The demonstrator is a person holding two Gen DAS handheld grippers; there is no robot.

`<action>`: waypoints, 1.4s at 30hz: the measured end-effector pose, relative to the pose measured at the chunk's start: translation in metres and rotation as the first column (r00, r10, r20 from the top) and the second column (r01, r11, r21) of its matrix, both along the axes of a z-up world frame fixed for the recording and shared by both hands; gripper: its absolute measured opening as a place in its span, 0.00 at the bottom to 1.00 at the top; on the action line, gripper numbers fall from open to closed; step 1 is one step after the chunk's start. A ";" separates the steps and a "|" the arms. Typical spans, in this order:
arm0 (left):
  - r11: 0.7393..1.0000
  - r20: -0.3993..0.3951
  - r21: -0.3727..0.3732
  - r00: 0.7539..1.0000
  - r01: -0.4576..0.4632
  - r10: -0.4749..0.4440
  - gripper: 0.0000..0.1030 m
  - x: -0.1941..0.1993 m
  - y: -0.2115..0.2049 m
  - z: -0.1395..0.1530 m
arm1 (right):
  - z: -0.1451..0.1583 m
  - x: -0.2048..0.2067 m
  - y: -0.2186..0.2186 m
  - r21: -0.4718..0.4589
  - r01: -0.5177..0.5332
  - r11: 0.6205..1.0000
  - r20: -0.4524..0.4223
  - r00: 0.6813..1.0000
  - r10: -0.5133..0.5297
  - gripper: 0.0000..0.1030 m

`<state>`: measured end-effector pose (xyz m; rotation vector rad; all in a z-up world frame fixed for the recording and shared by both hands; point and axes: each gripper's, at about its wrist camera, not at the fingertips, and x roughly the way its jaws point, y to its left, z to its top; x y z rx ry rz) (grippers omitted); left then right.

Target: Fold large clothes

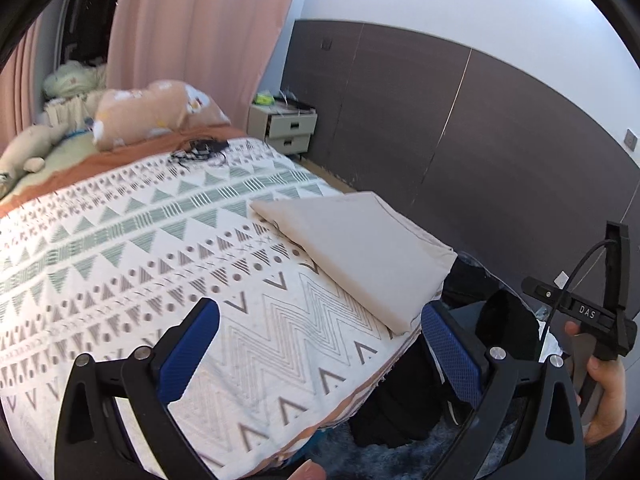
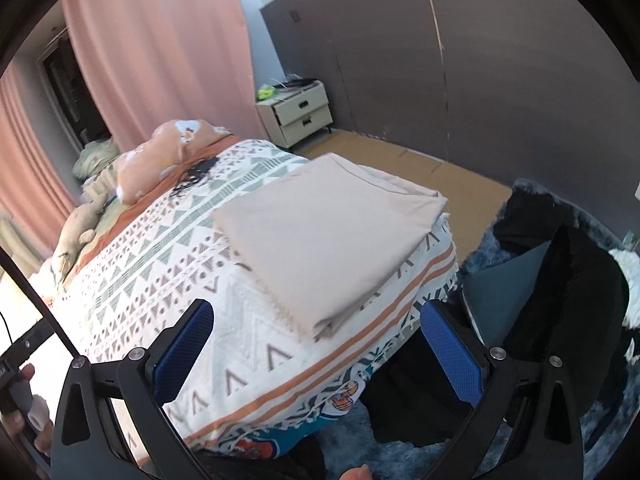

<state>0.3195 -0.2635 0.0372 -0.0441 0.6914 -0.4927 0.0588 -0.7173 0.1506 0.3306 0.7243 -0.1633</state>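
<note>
A beige garment (image 1: 356, 252) (image 2: 320, 240) lies folded into a flat rectangle near the corner of the bed, on the patterned cover. My left gripper (image 1: 320, 344) hangs open above the cover, short of the garment, with nothing between its blue pads (image 1: 188, 352). My right gripper (image 2: 316, 348) is open too, raised over the bed's near edge just below the folded garment, its pads (image 2: 452, 356) bare. In the left wrist view the right gripper's body (image 1: 592, 316) shows at the right edge, held by a hand (image 1: 604, 396).
The bed's patterned cover (image 1: 120, 248) (image 2: 160, 264) spreads to the left; pillows (image 1: 152, 112) (image 2: 168, 152) and a soft toy (image 1: 28, 152) lie at its head. Dark clothes (image 2: 560, 280) (image 1: 400, 400) are heaped on a blue rug right of the bed. A nightstand (image 2: 296, 112) stands by the wall.
</note>
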 end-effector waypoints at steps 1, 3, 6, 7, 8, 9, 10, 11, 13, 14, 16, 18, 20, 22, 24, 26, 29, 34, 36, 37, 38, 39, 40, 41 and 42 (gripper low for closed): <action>1.000 0.014 0.001 1.000 -0.001 0.001 1.00 -0.007 0.006 0.004 | 0.004 -0.009 0.009 -0.015 -0.006 1.000 0.006 1.000 0.006 1.00; 1.000 0.043 0.009 0.999 -0.003 0.003 1.00 -0.021 0.017 0.010 | 0.009 -0.022 0.022 -0.045 -0.009 0.999 0.015 1.000 0.010 1.00; 1.000 0.062 0.004 0.998 -0.008 0.008 1.00 -0.043 0.034 0.019 | 0.015 -0.040 0.037 -0.081 -0.019 0.997 0.034 0.999 0.021 1.00; 1.000 0.063 0.001 0.998 -0.011 0.011 1.00 -0.049 0.039 0.021 | 0.017 -0.048 0.044 -0.093 -0.025 0.995 0.047 0.998 0.030 1.00; 1.000 0.071 -0.001 0.997 -0.018 0.018 1.00 -0.056 0.045 0.024 | 0.017 -0.055 0.049 -0.099 -0.030 0.995 0.056 0.998 0.036 1.00; 1.000 0.085 0.002 0.996 -0.027 0.027 1.00 -0.064 0.050 0.027 | 0.018 -0.062 0.054 -0.103 -0.037 0.994 0.066 0.997 0.044 1.00; 0.999 0.098 0.004 0.995 -0.034 0.034 1.00 -0.072 0.054 0.029 | 0.018 -0.069 0.059 -0.108 -0.046 0.993 0.077 0.996 0.054 1.00; 0.999 0.108 0.006 0.993 -0.038 0.038 1.00 -0.078 0.058 0.030 | 0.018 -0.076 0.064 -0.119 -0.052 0.992 0.086 0.994 0.062 1.00; 0.998 0.128 0.006 0.990 -0.055 0.054 1.00 -0.094 0.068 0.033 | 0.016 -0.089 0.072 -0.136 -0.068 0.988 0.100 0.992 0.082 1.00; 0.998 0.139 0.006 0.988 -0.067 0.065 1.00 -0.102 0.074 0.035 | 0.014 -0.094 0.076 -0.140 -0.080 0.987 0.106 0.990 0.095 1.00; 0.997 0.162 0.012 0.984 -0.082 0.079 1.00 -0.115 0.081 0.036 | 0.011 -0.107 0.084 -0.149 -0.101 0.984 0.123 0.985 0.120 1.00; 0.994 0.189 0.023 0.977 -0.103 0.096 1.00 -0.130 0.088 0.038 | 0.009 -0.121 0.089 -0.162 -0.108 0.981 0.145 0.981 0.132 1.00; 0.992 0.209 0.023 0.971 -0.124 0.117 1.00 -0.146 0.096 0.037 | 0.005 -0.136 0.095 -0.171 -0.121 0.978 0.167 0.975 0.150 1.00; 0.990 0.213 0.014 0.967 -0.144 0.138 1.00 -0.159 0.105 0.035 | -0.001 -0.148 0.097 -0.178 -0.132 0.975 0.177 0.970 0.164 1.00; 0.987 0.226 0.009 0.961 -0.163 0.157 1.00 -0.173 0.114 0.033 | -0.007 -0.160 0.101 -0.183 -0.148 0.972 0.183 0.966 0.181 1.00; 0.982 0.247 0.016 0.952 -0.190 0.180 1.00 -0.188 0.120 0.032 | -0.013 -0.171 0.104 -0.189 -0.165 0.968 0.193 0.960 0.202 1.00; 0.977 0.268 0.003 0.941 -0.214 0.206 1.00 -0.209 0.130 0.029 | -0.019 -0.185 0.106 -0.203 -0.179 0.963 0.210 0.952 0.222 1.00; 0.968 0.301 -0.004 0.922 -0.252 0.242 1.00 -0.243 0.141 0.020 | -0.033 -0.207 0.113 -0.196 -0.190 0.962 0.220 0.947 0.232 1.00; 0.964 0.309 -0.010 0.916 -0.264 0.254 1.00 -0.254 0.145 0.015 | -0.037 -0.214 0.115 -0.202 -0.184 0.962 0.217 0.949 0.227 1.00; 0.962 0.310 -0.012 0.914 -0.271 0.262 1.00 -0.259 0.146 0.012 | -0.039 -0.218 0.116 -0.212 -0.177 0.961 0.217 0.950 0.223 1.00; 0.961 0.308 -0.015 0.913 -0.275 0.266 1.00 -0.263 0.148 0.009 | -0.042 -0.220 0.118 -0.225 -0.172 0.959 0.215 0.951 0.221 1.00; 0.961 0.305 -0.023 0.913 -0.277 0.270 1.00 -0.267 0.149 0.005 | -0.043 -0.223 0.122 -0.234 -0.169 0.957 0.214 0.952 0.220 1.00; 0.960 0.301 -0.030 0.914 -0.277 0.273 1.00 -0.271 0.152 0.001 | -0.044 -0.225 0.123 -0.239 -0.164 0.957 0.212 0.953 0.217 1.00; 0.960 0.295 -0.036 0.915 -0.278 0.276 1.00 -0.274 0.153 -0.003 | -0.045 -0.228 0.125 -0.241 -0.162 0.957 0.212 0.953 0.215 1.00; 0.959 0.291 -0.039 0.915 -0.281 0.280 1.00 -0.278 0.155 -0.006 | -0.045 -0.231 0.128 -0.242 -0.163 0.957 0.215 0.952 0.217 1.00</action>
